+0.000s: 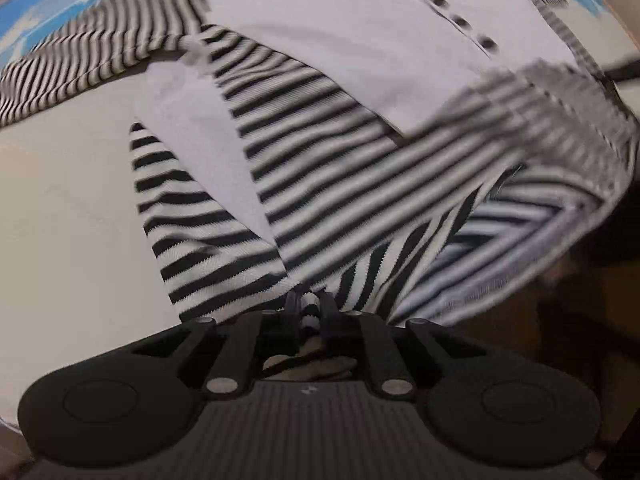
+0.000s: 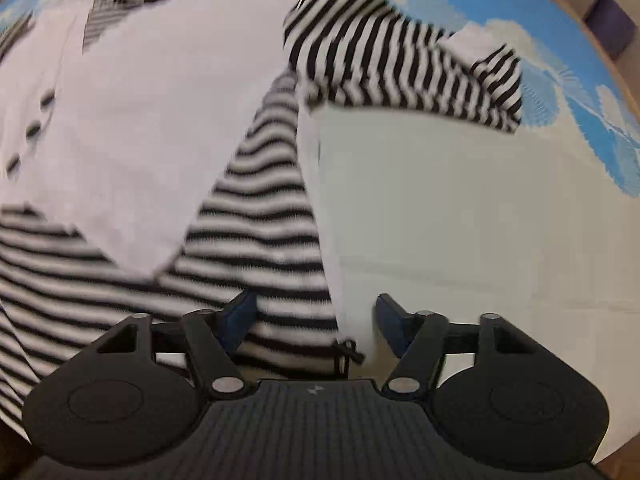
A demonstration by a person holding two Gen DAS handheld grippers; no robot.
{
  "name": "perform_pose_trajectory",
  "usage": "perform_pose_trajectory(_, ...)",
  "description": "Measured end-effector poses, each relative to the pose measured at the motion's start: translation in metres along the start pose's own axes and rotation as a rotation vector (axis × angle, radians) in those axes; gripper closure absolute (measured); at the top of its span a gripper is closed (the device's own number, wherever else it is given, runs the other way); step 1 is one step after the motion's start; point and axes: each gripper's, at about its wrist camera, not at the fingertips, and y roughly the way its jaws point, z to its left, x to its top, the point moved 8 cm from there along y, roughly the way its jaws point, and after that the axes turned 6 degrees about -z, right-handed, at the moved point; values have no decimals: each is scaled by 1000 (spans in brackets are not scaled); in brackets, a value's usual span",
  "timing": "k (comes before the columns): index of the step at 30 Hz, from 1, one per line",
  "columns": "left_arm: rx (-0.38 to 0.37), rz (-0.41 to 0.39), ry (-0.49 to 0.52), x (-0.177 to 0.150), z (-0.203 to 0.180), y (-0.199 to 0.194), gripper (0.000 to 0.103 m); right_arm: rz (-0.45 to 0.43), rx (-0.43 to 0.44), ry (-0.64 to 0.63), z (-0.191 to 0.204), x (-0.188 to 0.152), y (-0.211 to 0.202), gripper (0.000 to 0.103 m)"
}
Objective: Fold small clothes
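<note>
Your left gripper (image 1: 307,312) pinches the striped garment (image 1: 320,184) hem to lift it for folding; your right gripper (image 2: 316,316) straddles the hem, jaws wide.

My worktop (image 2: 460,208) is a pale, off-white surface, with a blue cloth with white cloud shapes (image 2: 592,92) across its far side. Directly on it lies the black-and-white striped garment (image 1: 320,184) with plain white panels, one sleeve (image 2: 404,56) spread toward the blue cloth.
</note>
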Motion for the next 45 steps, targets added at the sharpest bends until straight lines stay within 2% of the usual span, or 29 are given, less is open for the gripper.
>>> perform_pose_trajectory(2,-17,4,15,-8,-2,-4,99,10,26,-5,0,-3,2,82)
perform_pose_trajectory(4,5,52,33,-21,1,-3,99,5,36,-3,-3,-2,0,95)
perform_pose_trajectory(8,72,121,64,-37,5,3,98,-4,58,21,-12,-4,-5,98)
perform_pose_trajectory(9,75,118,57,-38,6,1,97,0,59,27,-14,-6,-6,99)
perform_pose_trajectory(11,50,62,28,-33,7,-9,96,6,58,28,-17,-9,-6,99)
perform_pose_trajectory(12,28,14,5,-27,7,-16,90,5,59,26,-17,-10,-8,99)
perform_pose_trajectory(13,16,-34,-21,-20,9,-24,75,4,59,24,-16,-11,-8,99)
perform_pose_trajectory(14,16,-75,-44,-13,11,-31,68,5,61,23,-17,-11,-9,99)
perform_pose_trajectory(16,21,-153,-85,3,14,-43,61,-3,85,43,-16,-10,-12,96)
perform_pose_trajectory(18,36,-212,-122,24,15,-50,59,-42,100,81,-17,-4,-18,91)
perform_pose_trajectory(20,65,-250,-138,46,12,-52,58,-96,111,112,-20,4,-26,63)
perform_pose_trajectory(22,113,-276,-140,65,10,-54,56,-146,97,135,-23,12,-32,54)
perform_pose_trajectory(27,185,-319,-152,111,3,-51,55,-208,75,180,-25,32,-36,54)
perform_pose_trajectory(34,224,-367,-232,148,1,-47,55,-287,87,271,-21,67,-37,54)
perform_pose_trajectory(39,229,-386,-283,166,4,-45,55,-274,112,313,-13,86,-20,53)
perform_pose_trajectory(45,228,-377,-305,177,6,-36,55,-233,123,394,-12,101,15,45)
